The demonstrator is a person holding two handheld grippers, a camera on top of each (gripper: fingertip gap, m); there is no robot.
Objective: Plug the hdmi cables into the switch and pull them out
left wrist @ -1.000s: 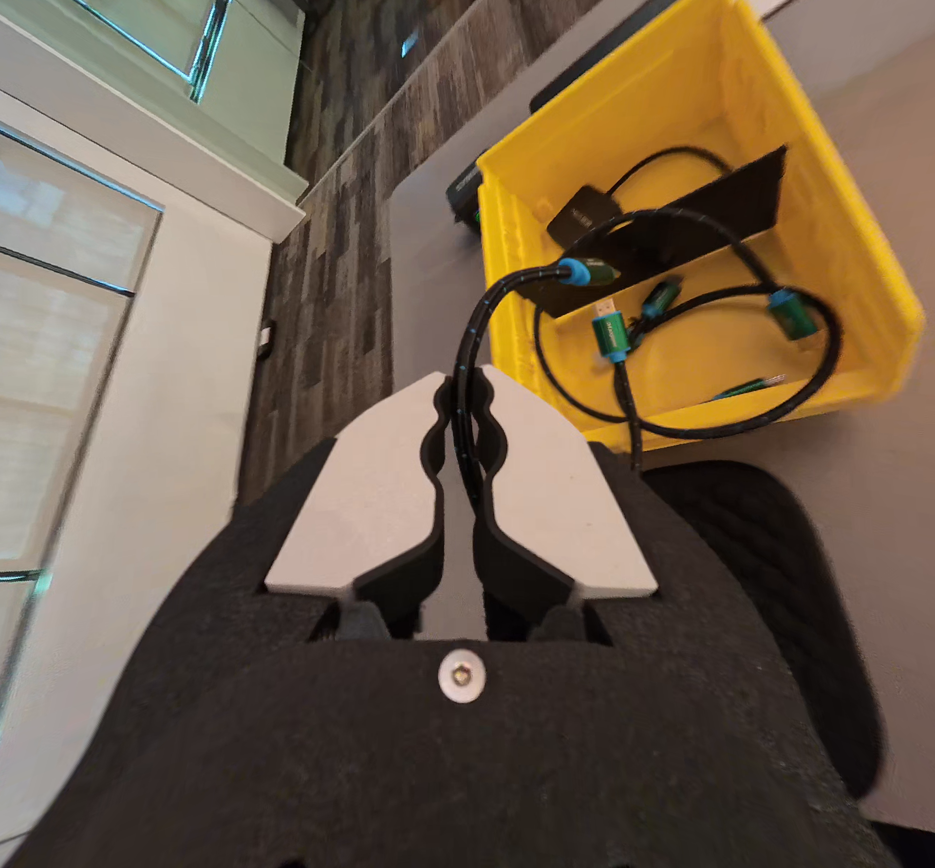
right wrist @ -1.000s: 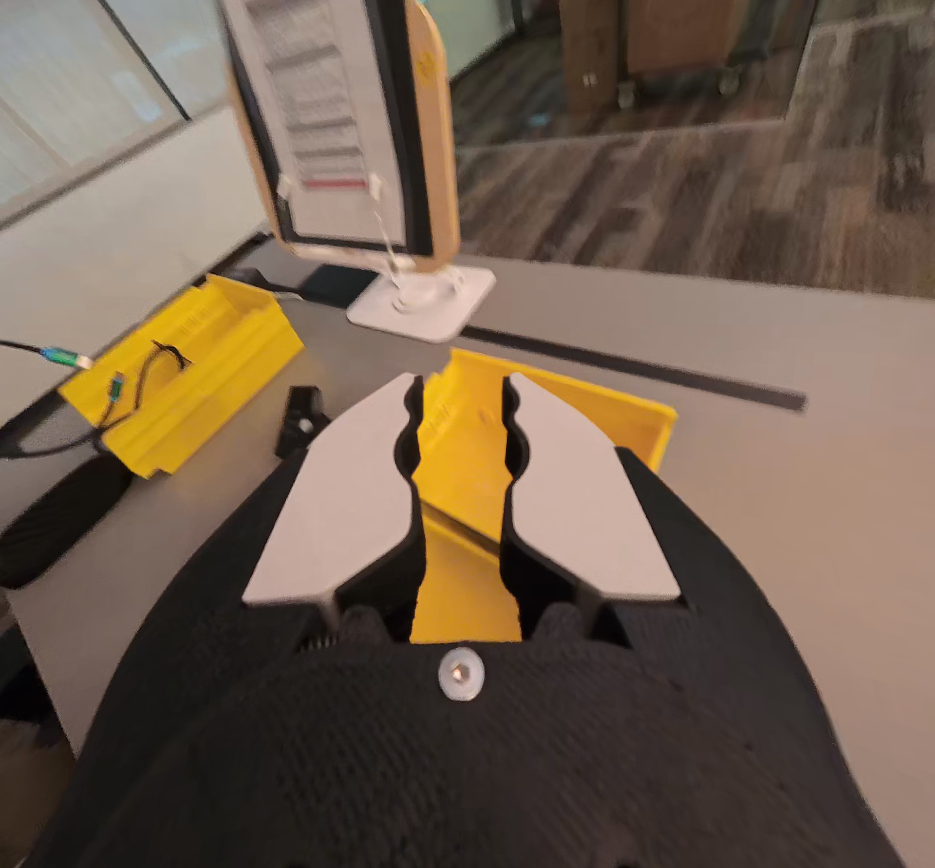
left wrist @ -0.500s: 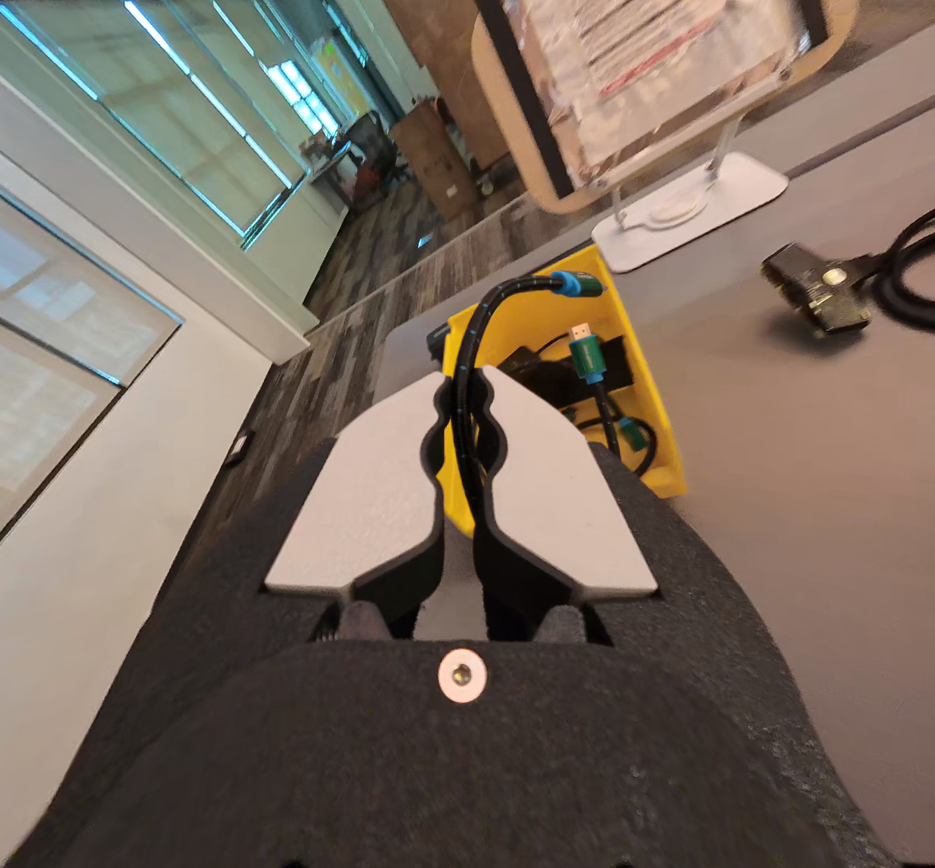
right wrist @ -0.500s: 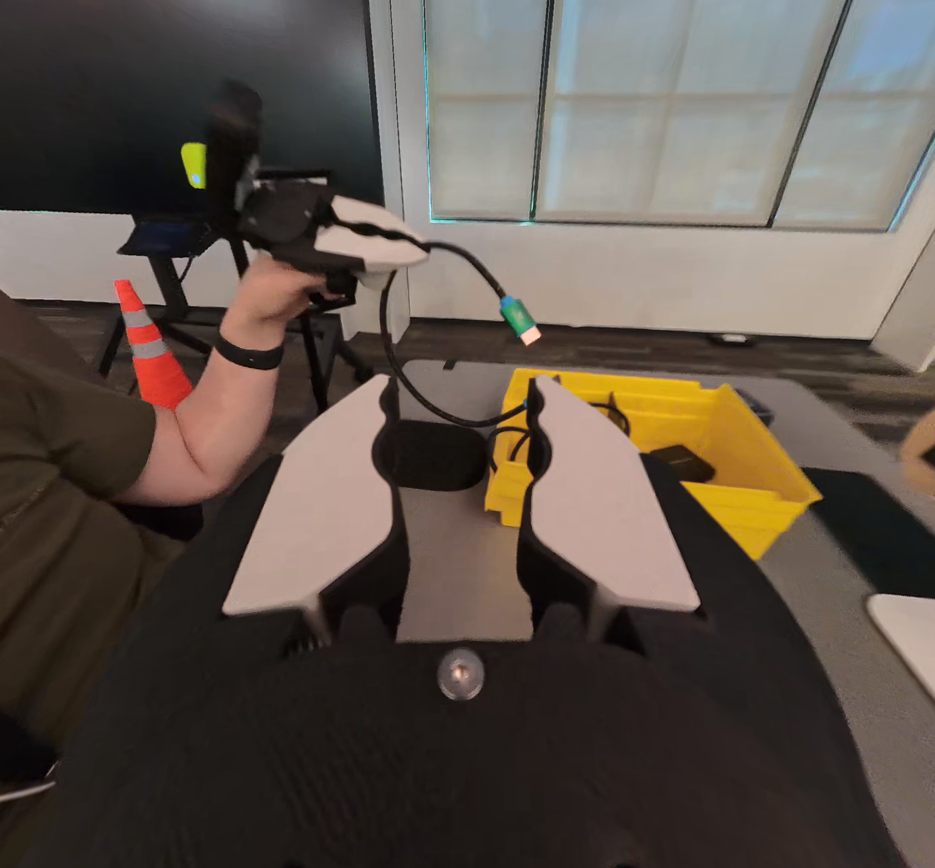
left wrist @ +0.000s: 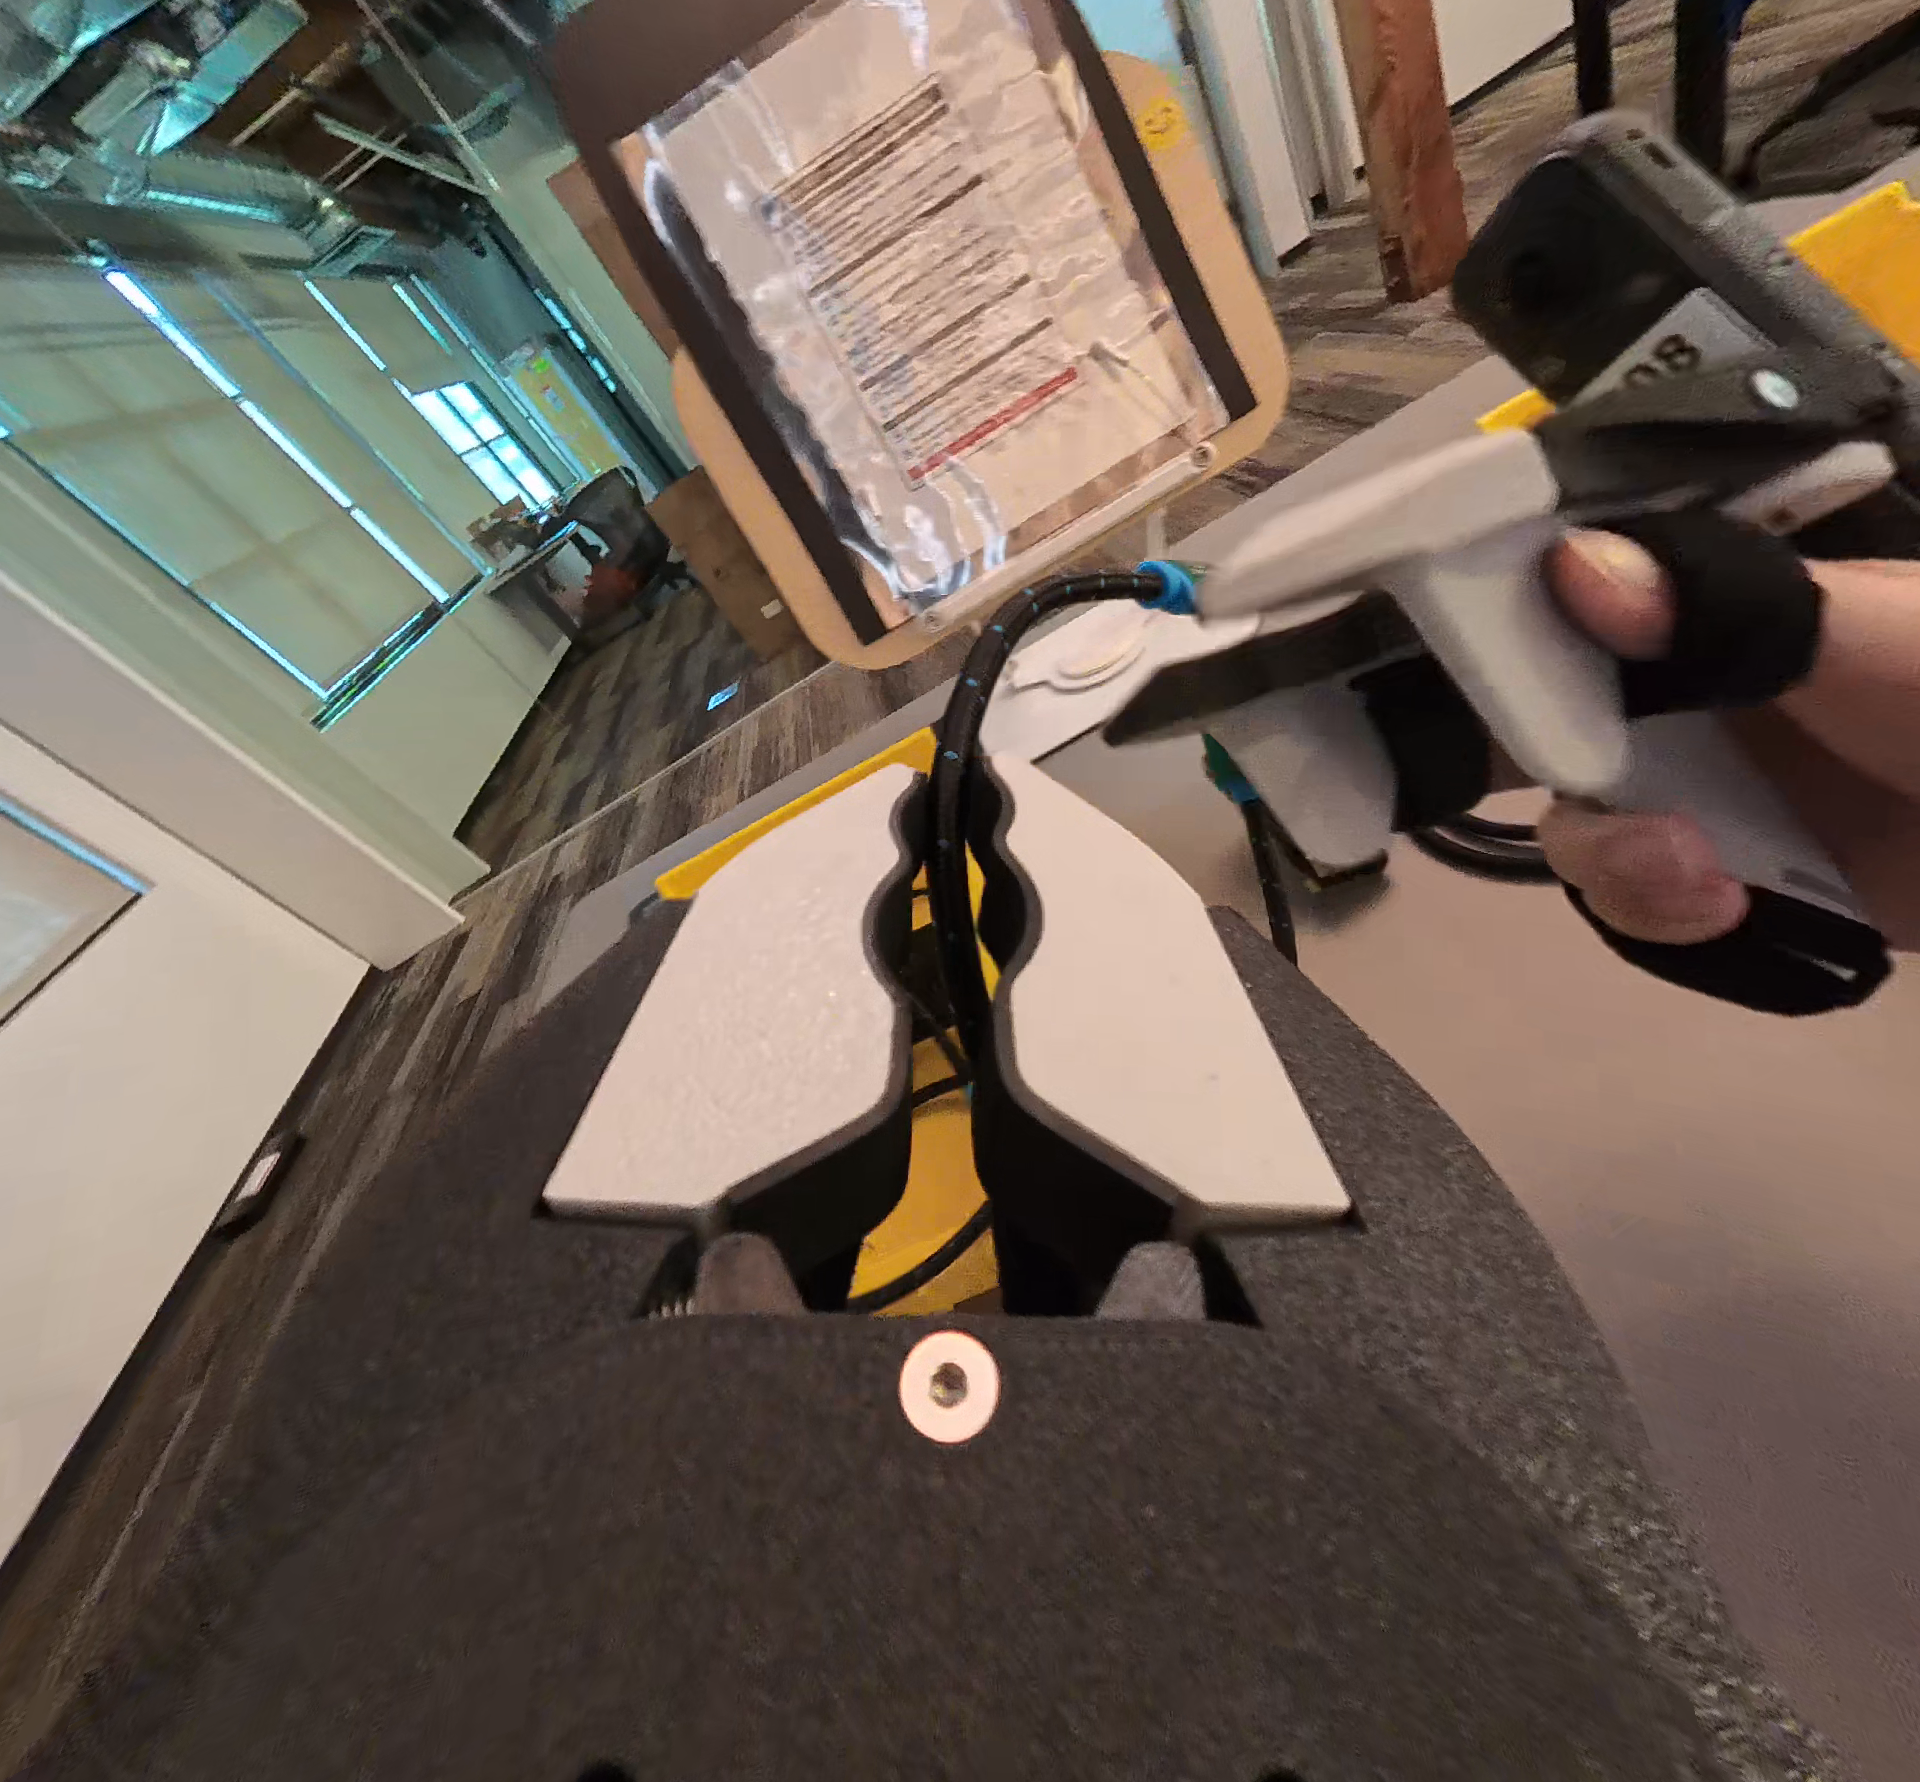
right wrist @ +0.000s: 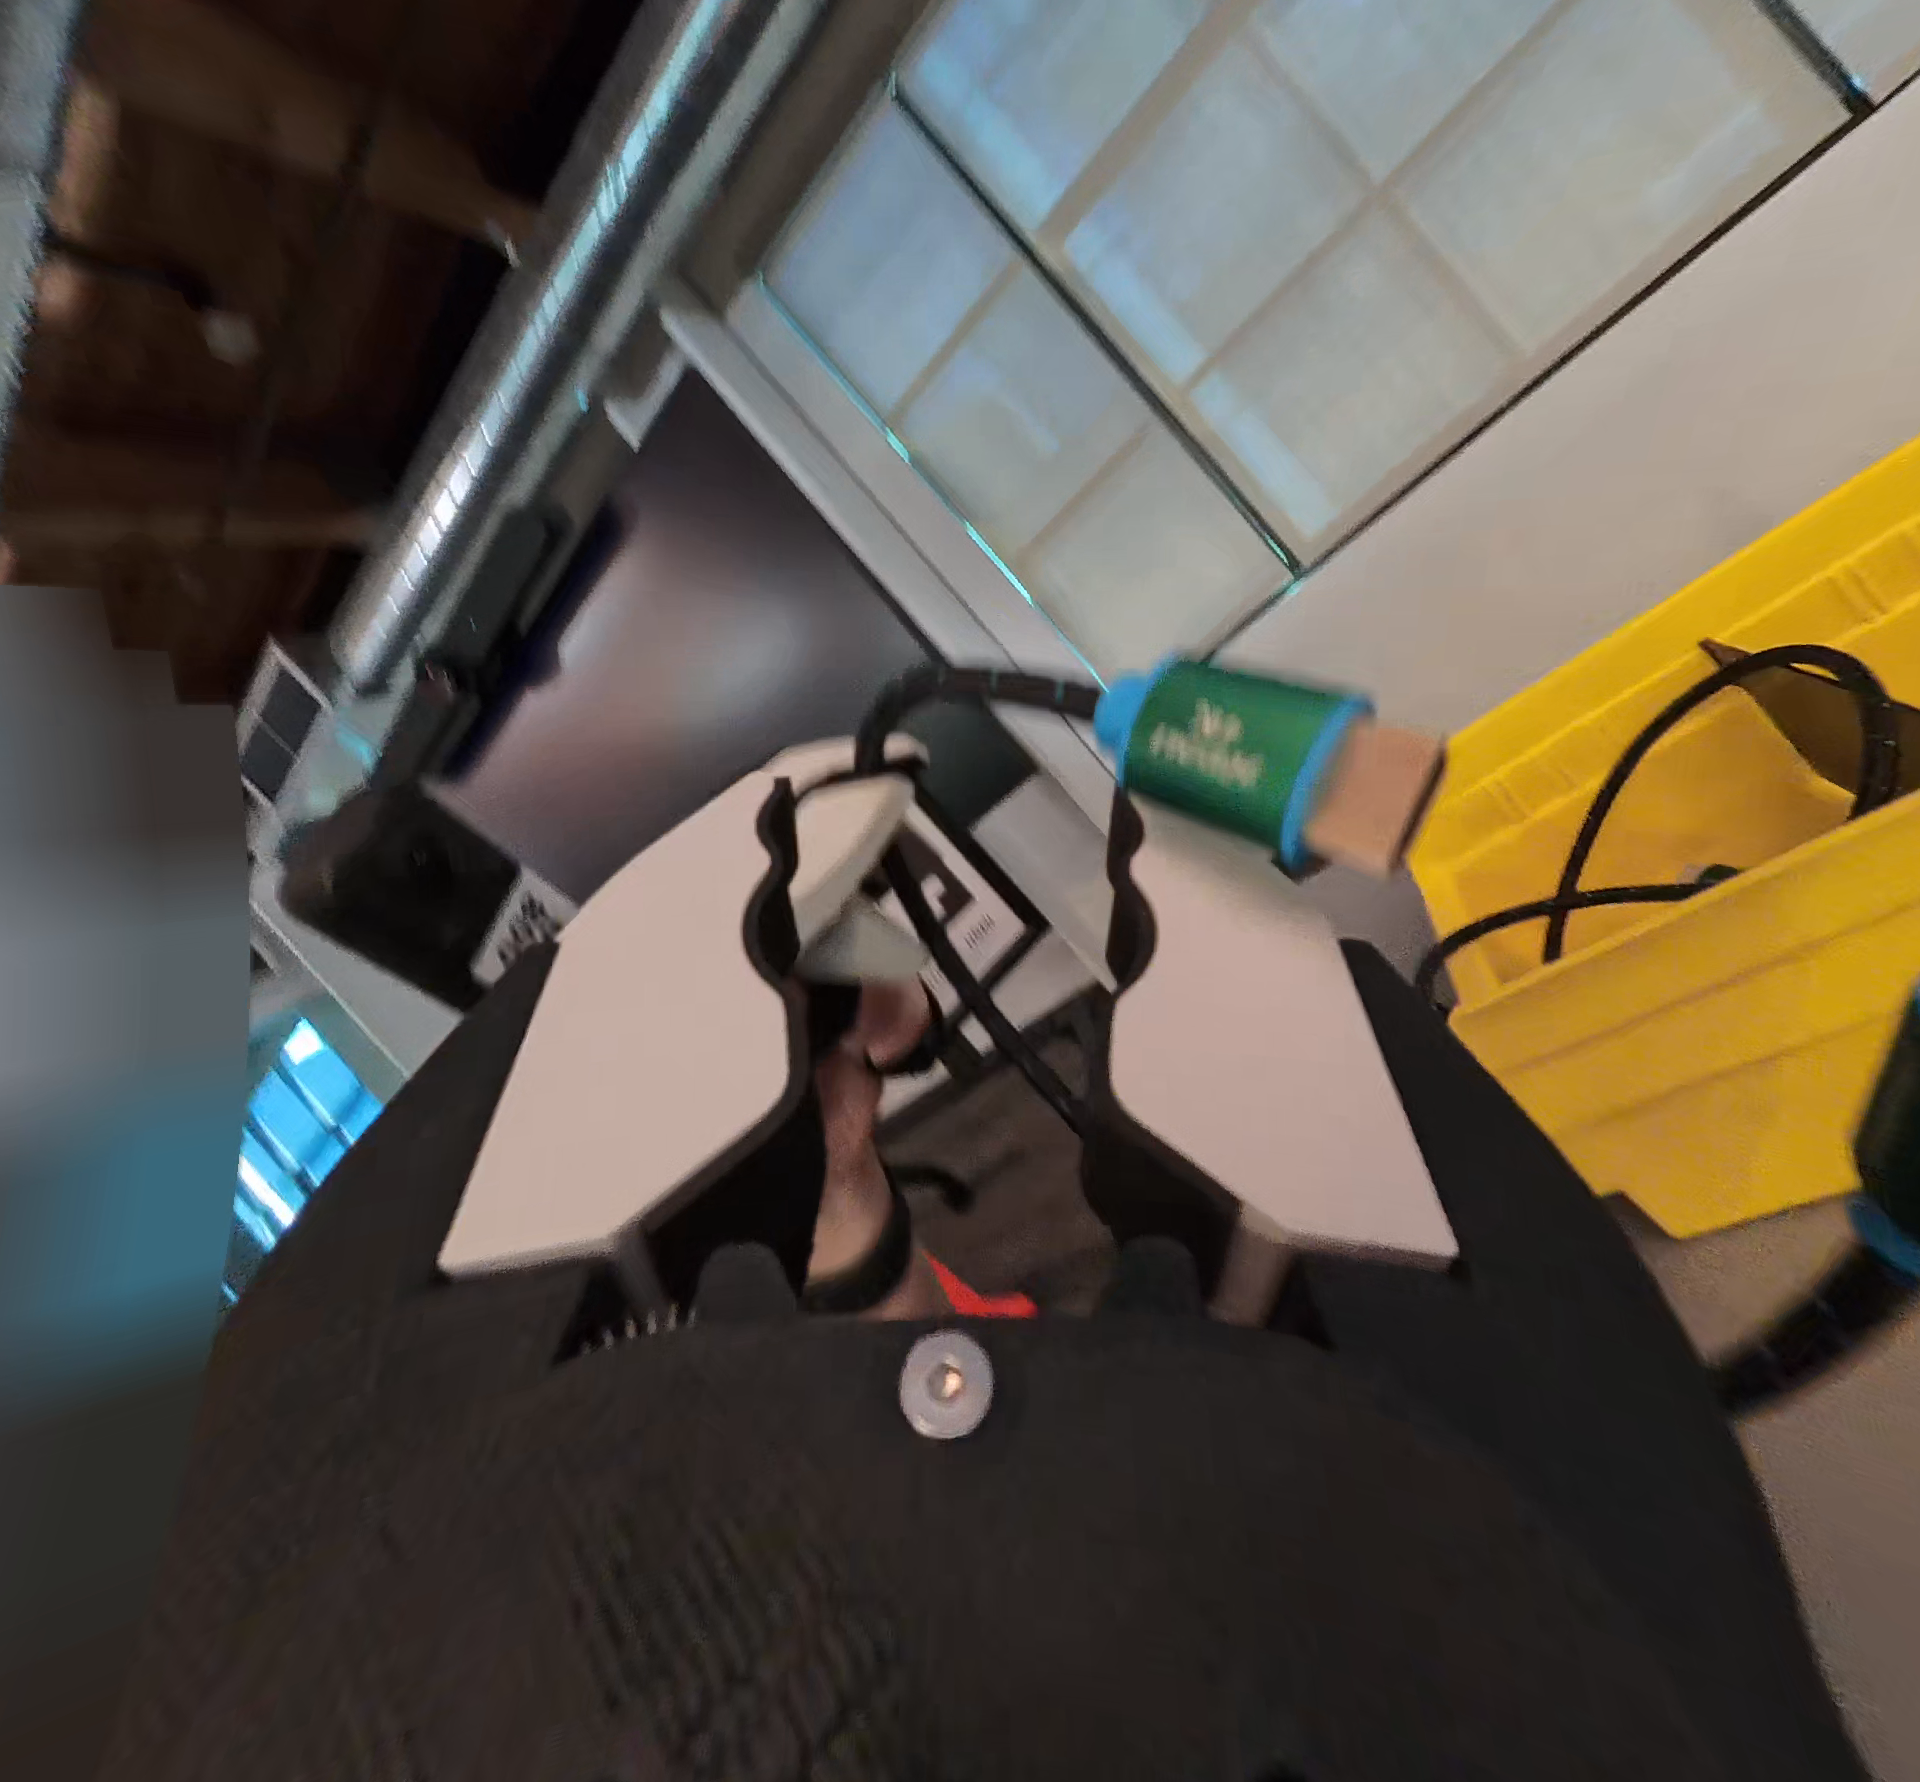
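My left gripper [left wrist: 954,782] is shut on a black braided HDMI cable [left wrist: 997,631] and holds it in the air above the yellow bin [left wrist: 790,823]. The cable arcs up to a blue collar, and its end is hidden behind the right gripper [left wrist: 1158,662]. In the right wrist view my right gripper [right wrist: 951,859] is open. The cable's green plug [right wrist: 1216,761], with a gold tip, hangs just past its right fingertip and is not gripped. The left gripper [right wrist: 842,839] shows between the right fingers. The switch is not visible.
The yellow bin [right wrist: 1662,1036] sits on the grey table [left wrist: 1558,1161] with more black cable in it. A second green plug [right wrist: 1891,1140] is at the right edge. A framed sign on a white stand [left wrist: 935,298] stands behind. A gloved hand [left wrist: 1662,859] holds the right gripper. The grippers' ends are close to 5 cm from one another.
My left gripper has lifted the cable away from the bin and turned toward the sign. My right gripper has swung round and come up close to the plug.
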